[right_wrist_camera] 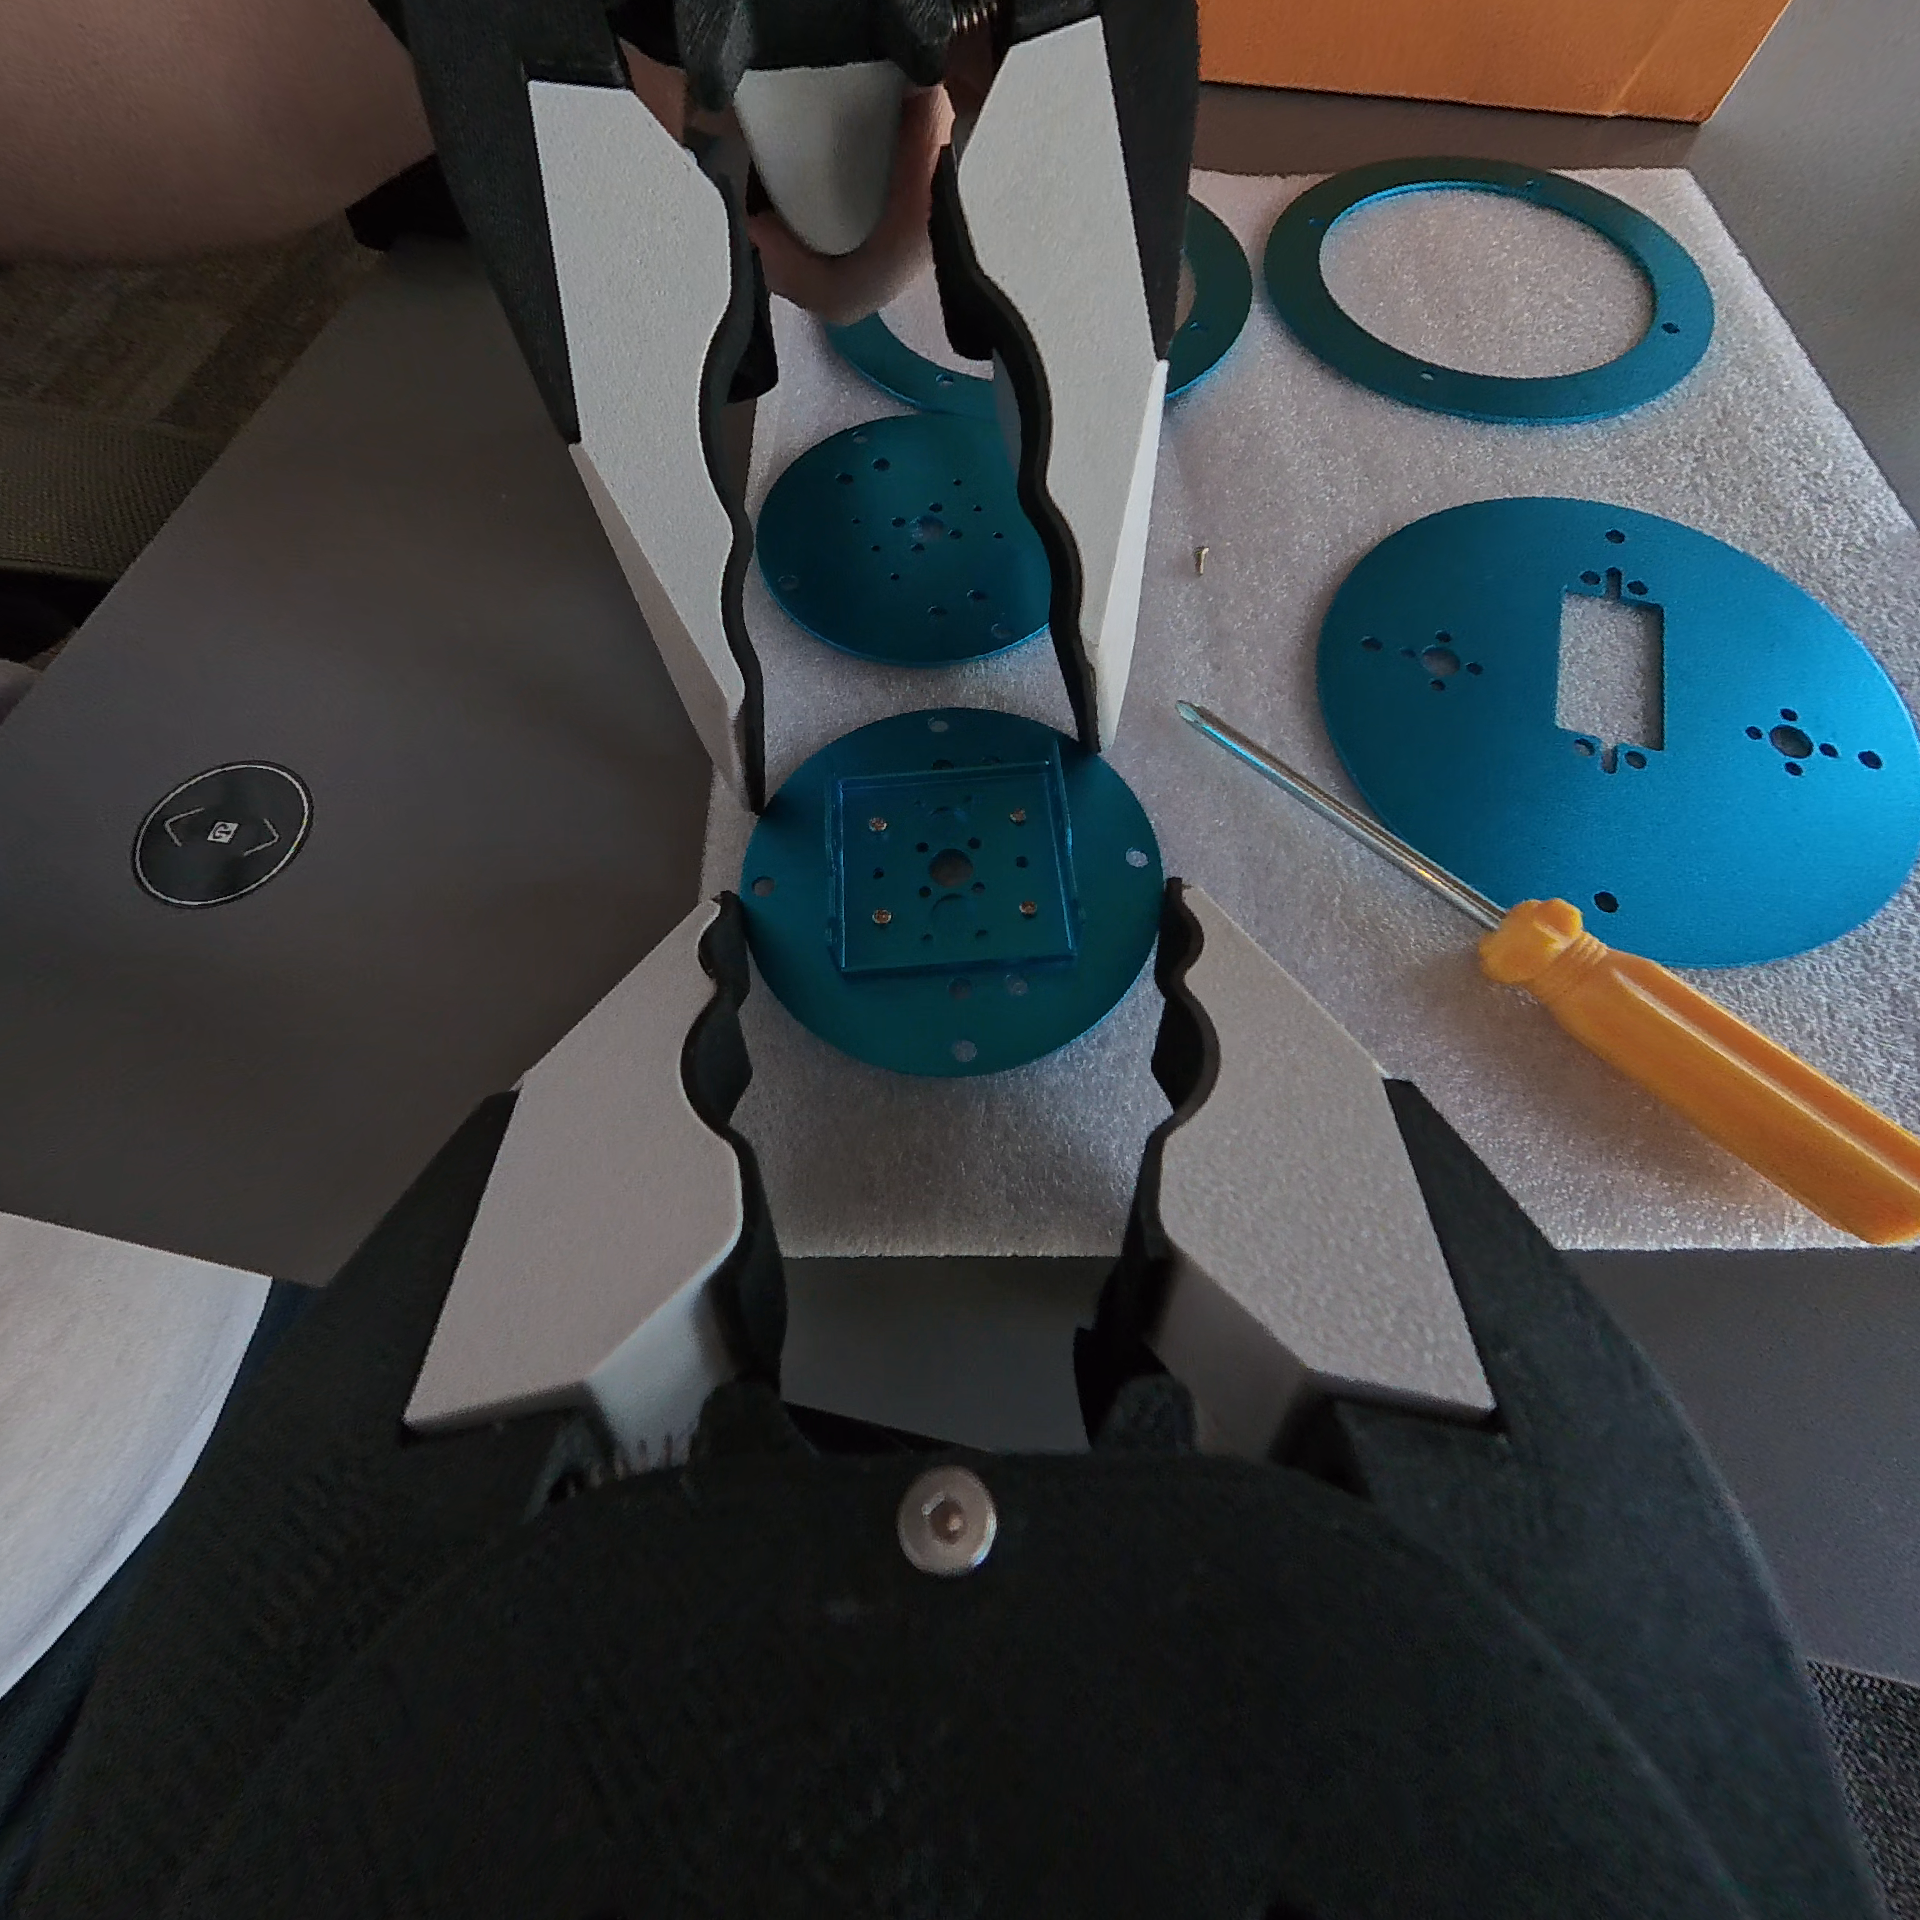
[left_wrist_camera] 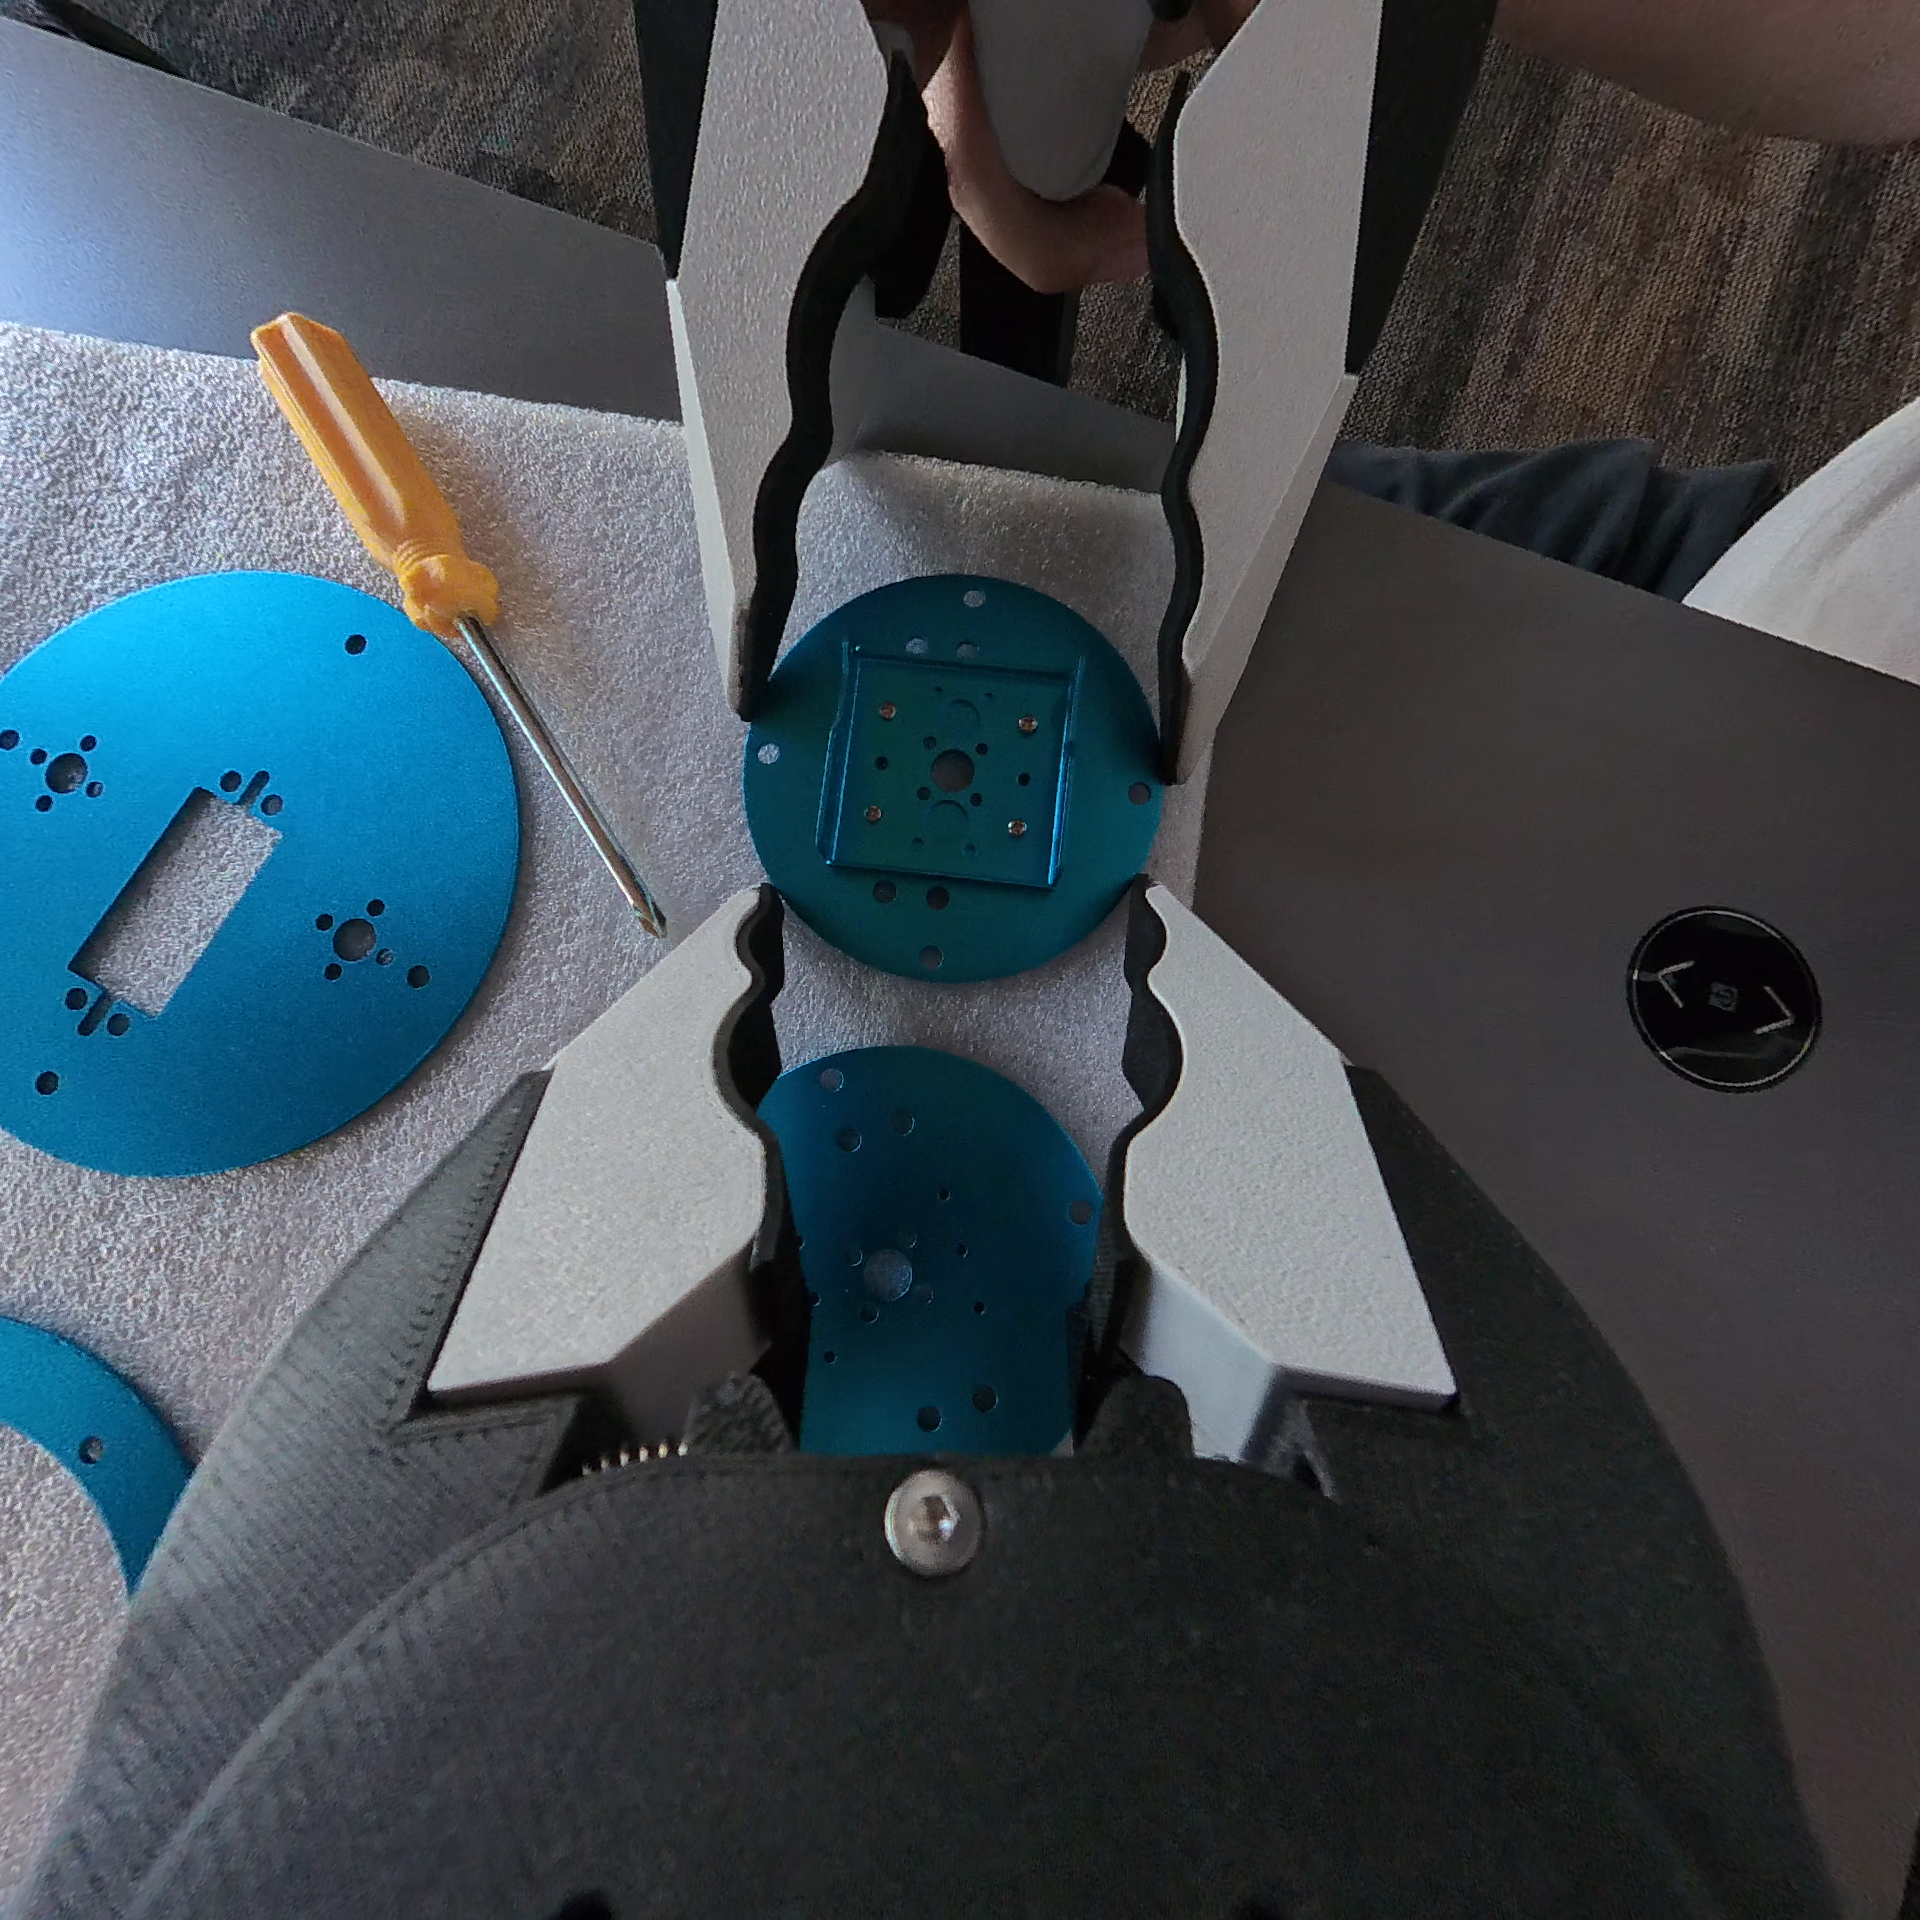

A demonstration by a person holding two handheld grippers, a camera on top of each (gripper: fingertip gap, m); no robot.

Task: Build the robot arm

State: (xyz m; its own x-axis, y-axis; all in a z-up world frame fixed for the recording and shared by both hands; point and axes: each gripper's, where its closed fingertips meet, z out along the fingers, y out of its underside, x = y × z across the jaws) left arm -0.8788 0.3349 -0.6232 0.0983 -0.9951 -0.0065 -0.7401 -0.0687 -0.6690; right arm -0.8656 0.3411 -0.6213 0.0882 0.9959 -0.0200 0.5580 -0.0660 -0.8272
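A small blue disc with a square bracket screwed on top (left_wrist_camera: 951, 779) (right_wrist_camera: 951, 894) lies on white foam. My left gripper (left_wrist_camera: 954, 902) (right_wrist_camera: 923, 769) is open, with its fingertips either side of the disc's near rim. My right gripper (right_wrist_camera: 951, 896) (left_wrist_camera: 961, 738) faces it from the opposite side, also open, with its tips at the disc's other rim. Neither holds anything. A second small drilled blue disc (left_wrist_camera: 925, 1247) (right_wrist_camera: 904, 540) lies flat on the foam between the left gripper's fingers, nearer its body.
On the foam mat (right_wrist_camera: 1247, 1091) (left_wrist_camera: 156, 468) lie an orange-handled screwdriver (left_wrist_camera: 364, 468) (right_wrist_camera: 1683, 1049), a large blue disc with a rectangular cutout (left_wrist_camera: 260, 873) (right_wrist_camera: 1621, 727), two blue rings (right_wrist_camera: 1486, 291), and a tiny screw (right_wrist_camera: 1200, 559). A grey slab with a round black emblem (left_wrist_camera: 1723, 997) (right_wrist_camera: 221, 834) borders the mat. Only a small space, under 4 cm, lies between the two pairs of fingers. From the left gripper's tips to the tiny screw (right_wrist_camera: 1200, 559) is close to 7 cm.
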